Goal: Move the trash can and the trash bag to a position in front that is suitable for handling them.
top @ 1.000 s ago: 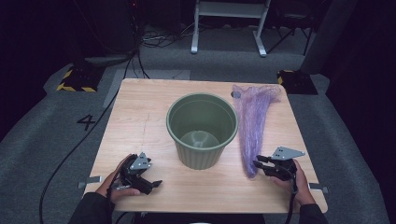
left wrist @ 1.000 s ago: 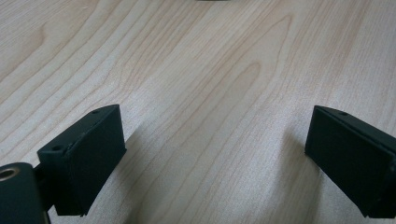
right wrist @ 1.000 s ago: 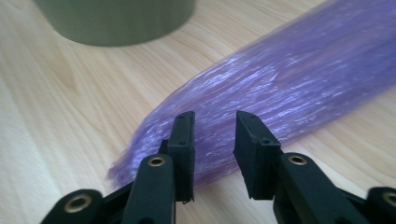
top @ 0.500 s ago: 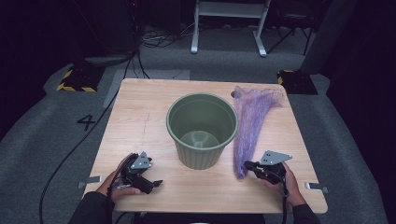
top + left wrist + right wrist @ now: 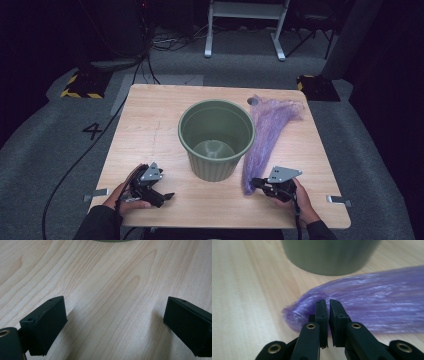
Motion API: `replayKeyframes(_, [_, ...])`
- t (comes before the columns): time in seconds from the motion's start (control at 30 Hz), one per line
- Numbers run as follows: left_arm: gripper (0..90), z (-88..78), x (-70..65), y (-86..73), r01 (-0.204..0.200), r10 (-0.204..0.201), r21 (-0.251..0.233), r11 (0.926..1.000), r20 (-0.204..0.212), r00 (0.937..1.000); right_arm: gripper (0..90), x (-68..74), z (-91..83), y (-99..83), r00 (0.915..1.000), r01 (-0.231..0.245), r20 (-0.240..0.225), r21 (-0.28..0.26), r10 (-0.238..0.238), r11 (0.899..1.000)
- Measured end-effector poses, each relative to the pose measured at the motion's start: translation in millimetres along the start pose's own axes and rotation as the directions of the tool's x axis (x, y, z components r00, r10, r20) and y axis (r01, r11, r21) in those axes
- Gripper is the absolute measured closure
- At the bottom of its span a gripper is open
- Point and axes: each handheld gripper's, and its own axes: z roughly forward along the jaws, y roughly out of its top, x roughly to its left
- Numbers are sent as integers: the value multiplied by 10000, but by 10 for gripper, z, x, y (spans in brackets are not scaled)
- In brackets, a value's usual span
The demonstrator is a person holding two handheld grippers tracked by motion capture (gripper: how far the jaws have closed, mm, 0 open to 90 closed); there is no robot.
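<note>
A crumpled purple plastic bag lies stretched along the right of the table, beside an empty green bin. My right gripper sits at the bag's near end. In the right gripper view, the gripper has just been closing, and its jaws stand almost together, pinching the film of the bag in front of the bin. My left gripper rests at the front left of the table. It is open over bare wood with nothing between its jaws.
The wooden table has a round hole near its far right corner, beside the bag's far end. Grey carpet, cables and a white stand surround the table. The bin's base edges the top of the left gripper view.
My right gripper has slid left along the front of the table, and the bag's near end has shifted left with it. The left gripper has stayed put.
</note>
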Motion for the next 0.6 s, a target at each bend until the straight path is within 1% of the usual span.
replayKeyframes(0.07, [43, 0, 0, 1, -4, 4, 3, 10000, 1, 10000, 829, 60, 35, 26, 9997, 95, -204, 12, -94, 10000])
replayKeyframes(0.13, [43, 0, 0, 1, -5, 5, 6, 10000, 0, 10000, 791, 117, 71, 50, 9989, 287, -381, 78, -283, 9996])
replayKeyframes(0.17, [43, 0, 0, 1, -5, 5, 6, 10000, 0, 10000, 740, 143, 83, 59, 9981, 336, -515, 111, -330, 9994])
replayKeyframes(0.2, [43, 0, 0, 1, -7, 7, 7, 10000, 1, 10000, 665, 161, 88, 67, 9974, 414, -599, 45, -411, 9991])
replayKeyframes(0.23, [43, 0, 0, 1, -2, 2, 6, 10000, 0, 10000, 587, 166, 79, 77, 9978, 377, -538, -45, -379, 9993])
replayKeyframes(0.27, [43, 0, 0, 1, -4, 4, 6, 10000, 1, 10000, 545, 155, 60, 86, 9986, 236, -467, -207, -245, 9995])
replayKeyframes(0.3, [43, 0, 0, 1, -4, 4, 5, 10000, 3, 10000, 516, 142, 28, 88, 9988, 82, -488, -382, -101, 9992])
replayKeyframes(0.33, [43, 1, 1, 1, -9, 9, 5, 10000, 7, 10000, 468, 127, -1, 90, 9986, -5, -531, -515, -22, 9987])
replayKeyframes(0.37, [43, 1, 1, 2, -16, 16, 7, 10000, 12, 10000, 417, 113, -34, 94, 9989, -92, -457, -577, 66, 9983])
replayKeyframes(0.43, [44, 1, 2, 2, -18, 18, 13, 10000, 20, 10000, 371, 92, -100, 107, 9992, -284, -315, -830, 259, 9961])
replayKeyframes(0.47, [44, 1, 3, 3, -30, 30, 17, 10000, 20, 10000, 334, 82, -132, 118, 9995, -251, -188, -893, 235, 9957])
replayKeyframes(0.5, [44, 2, 2, 3, -26, 26, 22, 10000, 20, 10000, 306, 70, -161, 133, 9998, -175, 33, -933, 179, 9955])
replayKeyframes(0.57, [44, 3, 2, 4, -22, 22, 20, 10000, 16, 10000, 276, 28, -203, 169, 9979, -40, 642, -873, 96, 9962])
replayKeyframes(0.6, [44, 4, 2, 6, -26, 26, 17, 10000, 13, 10000, 256, -8, -220, 182, 9964, -72, 831, -927, 150, 9957])
